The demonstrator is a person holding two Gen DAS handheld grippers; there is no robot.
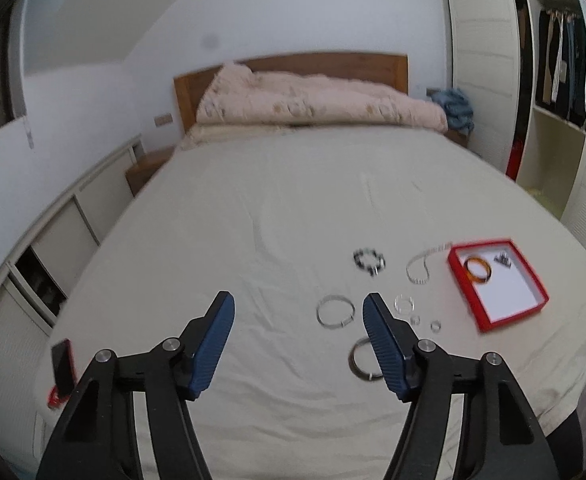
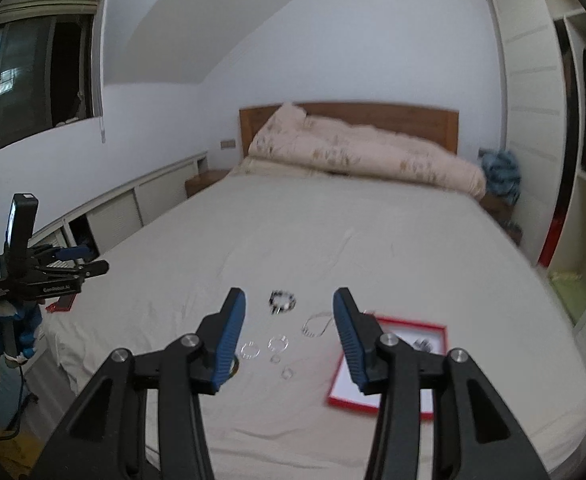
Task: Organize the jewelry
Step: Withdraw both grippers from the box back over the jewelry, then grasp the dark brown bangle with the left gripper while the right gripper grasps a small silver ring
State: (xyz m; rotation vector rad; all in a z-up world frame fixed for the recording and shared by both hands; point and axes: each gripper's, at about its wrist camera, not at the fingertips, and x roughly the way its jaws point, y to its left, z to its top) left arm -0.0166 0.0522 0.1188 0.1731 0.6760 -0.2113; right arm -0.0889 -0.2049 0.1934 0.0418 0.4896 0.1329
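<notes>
Jewelry lies spread on the beige bed sheet [image 1: 253, 240]. A red box [image 1: 465, 294] with a white floor holds an orange bangle [image 1: 479, 270] and a small dark piece [image 1: 503, 259]. Left of it lie a white chain bracelet [image 1: 419, 270], a black beaded bracelet [image 1: 369, 260], a clear bracelet [image 1: 404, 303], two small rings [image 1: 435, 325] and two silver bangles [image 1: 335, 311]; one bangle is half hidden by a finger. My left gripper [image 1: 299, 298] hovers open above them. My right gripper [image 2: 289, 296] is open and empty above the beaded bracelet [image 2: 282, 301], with the red box [image 2: 409, 324] to its right.
A folded pink quilt [image 1: 313, 100] lies against the wooden headboard. A red phone [image 1: 63, 364] stands at the bed's near left corner. In the right wrist view, a gloved hand [image 2: 13, 332] holds the left gripper [image 2: 93, 260] at the far left. Wardrobe shelves [image 1: 553, 140] stand on the right.
</notes>
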